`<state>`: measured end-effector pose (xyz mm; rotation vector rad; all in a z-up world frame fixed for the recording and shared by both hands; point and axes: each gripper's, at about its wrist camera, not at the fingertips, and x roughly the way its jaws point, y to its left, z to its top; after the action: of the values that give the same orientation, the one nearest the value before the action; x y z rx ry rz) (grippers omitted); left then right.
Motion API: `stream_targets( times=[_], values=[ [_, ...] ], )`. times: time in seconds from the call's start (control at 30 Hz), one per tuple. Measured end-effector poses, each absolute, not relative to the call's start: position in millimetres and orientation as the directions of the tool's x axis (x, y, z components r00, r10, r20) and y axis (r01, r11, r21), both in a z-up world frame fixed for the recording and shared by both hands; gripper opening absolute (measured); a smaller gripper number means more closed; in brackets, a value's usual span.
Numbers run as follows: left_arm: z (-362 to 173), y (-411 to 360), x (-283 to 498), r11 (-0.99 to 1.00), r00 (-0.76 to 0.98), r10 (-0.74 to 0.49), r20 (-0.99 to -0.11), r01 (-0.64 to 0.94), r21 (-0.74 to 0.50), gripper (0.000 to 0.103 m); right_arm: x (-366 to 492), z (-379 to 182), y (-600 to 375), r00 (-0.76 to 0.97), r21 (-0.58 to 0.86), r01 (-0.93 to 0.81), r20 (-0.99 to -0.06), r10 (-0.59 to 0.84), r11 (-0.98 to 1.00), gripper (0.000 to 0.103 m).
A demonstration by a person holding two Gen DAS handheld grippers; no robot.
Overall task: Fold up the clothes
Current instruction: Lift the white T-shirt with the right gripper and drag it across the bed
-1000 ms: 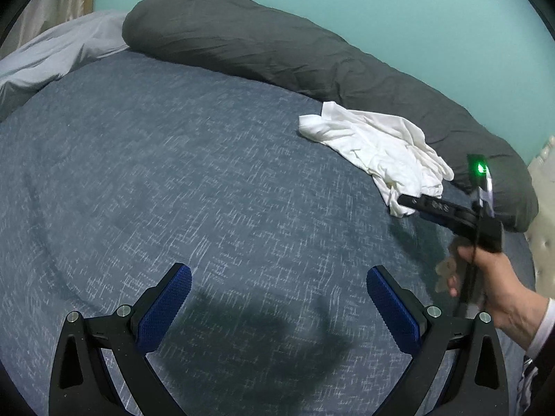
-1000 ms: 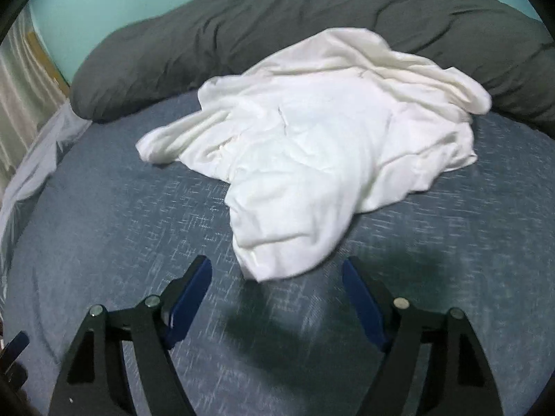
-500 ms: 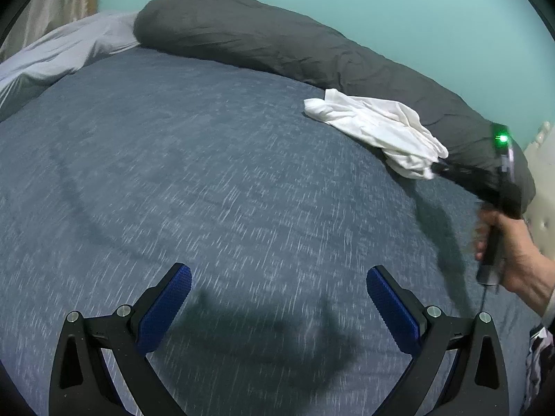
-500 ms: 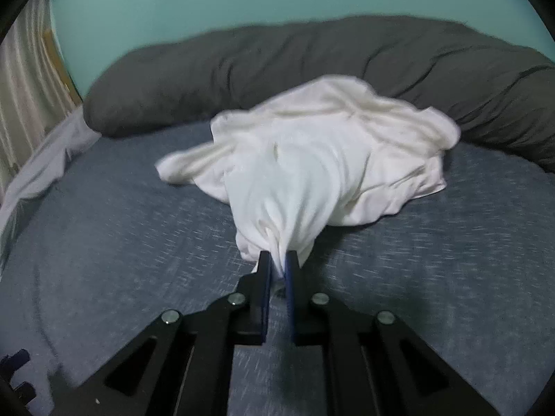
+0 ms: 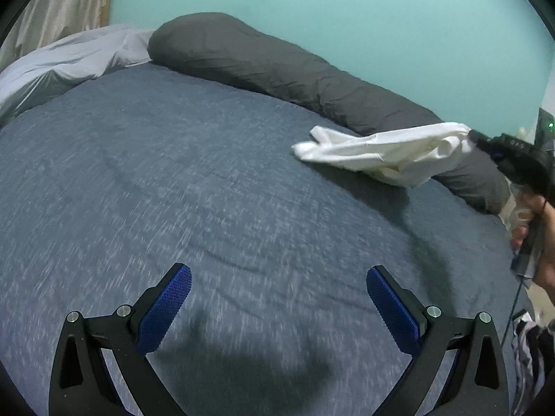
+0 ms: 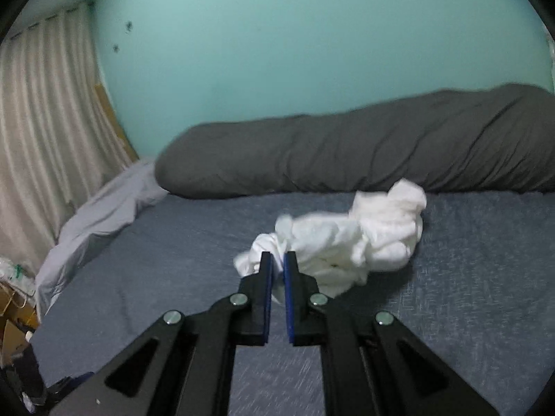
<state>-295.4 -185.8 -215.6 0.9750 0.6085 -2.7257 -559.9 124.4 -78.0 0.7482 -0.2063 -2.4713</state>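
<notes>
Our right gripper (image 6: 276, 260) pinches the white shirt (image 5: 388, 154), which stretches long toward the pillow (image 5: 277, 66), while our left gripper (image 5: 279, 291) waits wide open, well apart from it.

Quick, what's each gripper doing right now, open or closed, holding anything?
Left gripper: open, nothing between its fingers, above the blue bedspread.
Right gripper: shut on an edge of the white garment.
</notes>
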Motion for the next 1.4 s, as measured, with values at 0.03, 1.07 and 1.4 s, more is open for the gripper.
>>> stream_targets(
  times=[0.03,1.07,1.4],
  values=[
    [-215.2,-182.4,-287.4,-0.9,-0.774,-0.03,-0.633,0.297,-0.32,0.103,-548.5,-72.4,128.7,-0.7,0.291,0.462,-0.461,-0.546,-0.838,0.006],
    [-225.8,-141.3,-114.3,-0.878,-0.821,0.025,-0.571,0.256,-0.406,0.103,-286.4,-109.9,268.7,-0.712,0.268,0.236,-0.606,-0.354,-0.934,0.005],
    [-243.8,-135.0,-157.0,-0.898,-0.807,0.019,-0.59,0.246,-0.364,0.103,-320.9,-170.9,299.0,-0.656,0.164,0.146,-0.722,-0.22,-0.976,0.008]
  ],
)
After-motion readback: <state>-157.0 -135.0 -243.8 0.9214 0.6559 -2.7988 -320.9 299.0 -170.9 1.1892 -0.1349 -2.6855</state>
